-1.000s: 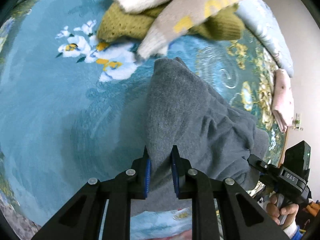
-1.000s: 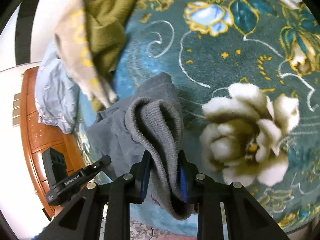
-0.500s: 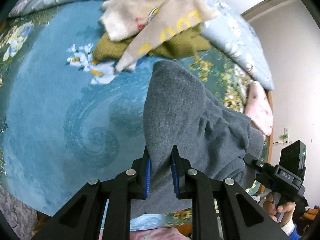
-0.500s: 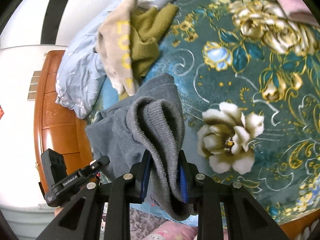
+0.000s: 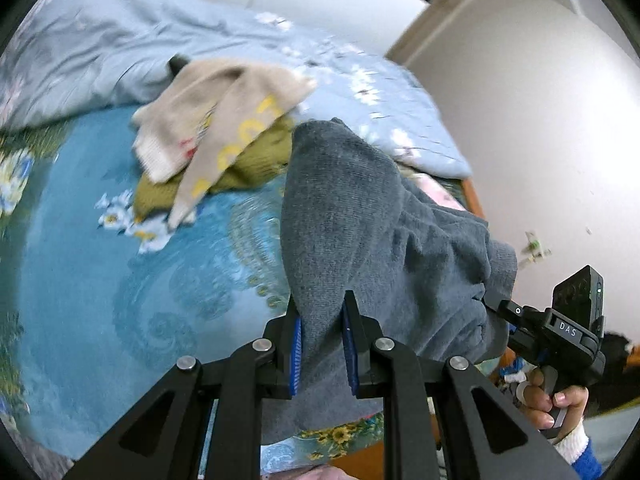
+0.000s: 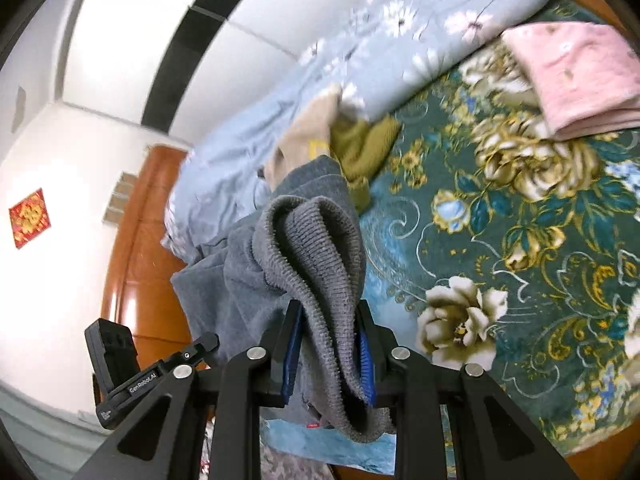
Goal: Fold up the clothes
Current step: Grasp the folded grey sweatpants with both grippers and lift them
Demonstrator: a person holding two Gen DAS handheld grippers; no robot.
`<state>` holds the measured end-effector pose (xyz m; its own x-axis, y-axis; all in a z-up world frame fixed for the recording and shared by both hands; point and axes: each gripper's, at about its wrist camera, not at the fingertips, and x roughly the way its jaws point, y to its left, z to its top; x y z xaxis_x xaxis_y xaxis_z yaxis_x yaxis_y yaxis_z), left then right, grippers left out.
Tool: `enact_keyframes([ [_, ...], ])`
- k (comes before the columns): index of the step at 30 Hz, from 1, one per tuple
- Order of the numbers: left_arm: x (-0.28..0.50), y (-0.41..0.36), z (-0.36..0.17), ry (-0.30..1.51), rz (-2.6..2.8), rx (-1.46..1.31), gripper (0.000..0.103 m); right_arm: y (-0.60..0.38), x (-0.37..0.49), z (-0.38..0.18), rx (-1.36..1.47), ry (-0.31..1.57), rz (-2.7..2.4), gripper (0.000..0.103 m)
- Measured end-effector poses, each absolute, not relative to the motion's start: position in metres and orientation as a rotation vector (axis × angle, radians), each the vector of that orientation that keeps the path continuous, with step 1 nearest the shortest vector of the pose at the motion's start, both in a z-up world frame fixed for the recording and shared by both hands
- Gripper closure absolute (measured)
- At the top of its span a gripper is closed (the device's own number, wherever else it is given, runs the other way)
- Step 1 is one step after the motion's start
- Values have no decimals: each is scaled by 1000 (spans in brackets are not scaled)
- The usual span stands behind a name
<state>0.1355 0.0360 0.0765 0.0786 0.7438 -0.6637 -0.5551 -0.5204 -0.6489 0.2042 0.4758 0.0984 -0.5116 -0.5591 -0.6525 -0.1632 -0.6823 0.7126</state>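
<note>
A grey knit sweater (image 5: 360, 232) hangs between both grippers above the bed. My left gripper (image 5: 320, 312) is shut on one edge of it. My right gripper (image 6: 328, 316) is shut on its ribbed hem (image 6: 312, 248); it also shows at the right of the left wrist view (image 5: 492, 304). The sweater (image 6: 224, 288) bunches between the two grips. A beige garment with yellow letters (image 5: 224, 120) lies on an olive knit one (image 5: 248, 164) at the far side of the bed.
The bed has a teal floral blanket (image 6: 520, 248). A light blue quilt (image 5: 100, 44) lies along the far side. A folded pink garment (image 6: 576, 76) sits on the blanket. A wooden headboard (image 6: 136, 248) and white walls lie beyond.
Both grippers have lifted the grey sweater higher off the blanket. Both views have tilted up, so the quilt, walls and pink garment now show.
</note>
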Motion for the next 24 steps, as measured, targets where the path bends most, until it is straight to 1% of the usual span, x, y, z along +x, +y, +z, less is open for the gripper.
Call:
enact_keyframes([
  [4,159,42,98,-197,1592,-1288,85,492,241,128,1337,-1099,-2362,76],
  [8,186,62,109,-207,1522,-1283,85,522,275,146,1311,-1154,-2433,76],
  [14,223,113,127,-136,1471,-1245,85,581,302,154,1265,-1235,-2493,76],
  [18,240,169,133,-103,1457,-1235,85,633,297,146,1257,-1283,-2492,76],
  [24,272,291,131,-68,1471,-1279,85,741,252,115,1283,-1293,-2452,76],
])
